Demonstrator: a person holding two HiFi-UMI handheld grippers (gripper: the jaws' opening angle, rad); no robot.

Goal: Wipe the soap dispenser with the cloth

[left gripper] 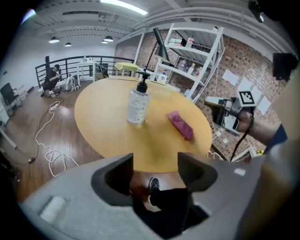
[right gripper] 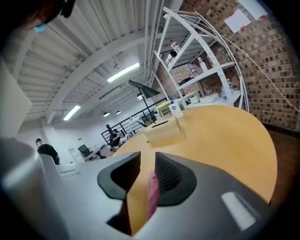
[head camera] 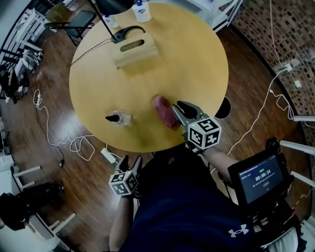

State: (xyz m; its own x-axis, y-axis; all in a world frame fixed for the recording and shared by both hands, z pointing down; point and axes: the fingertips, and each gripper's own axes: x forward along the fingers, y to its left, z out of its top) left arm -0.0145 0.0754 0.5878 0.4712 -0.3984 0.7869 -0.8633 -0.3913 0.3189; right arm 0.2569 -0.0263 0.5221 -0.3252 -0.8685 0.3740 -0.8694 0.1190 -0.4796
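Table (head camera: 147, 74): dispenser (head camera: 119, 118) stood upright, cloth (head camera: 165, 112) laid near. Left gripper (head camera: 131, 160) held off the rim, jaws parted, empty. Right gripper (head camera: 181, 106) held beside cloth, jaws parted, empty.

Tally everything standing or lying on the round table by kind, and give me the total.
Soap dispenser: 1
Pink cloth: 1
Wooden box with slot: 1
Desk lamp: 1
Small bottles: 2
Total: 6
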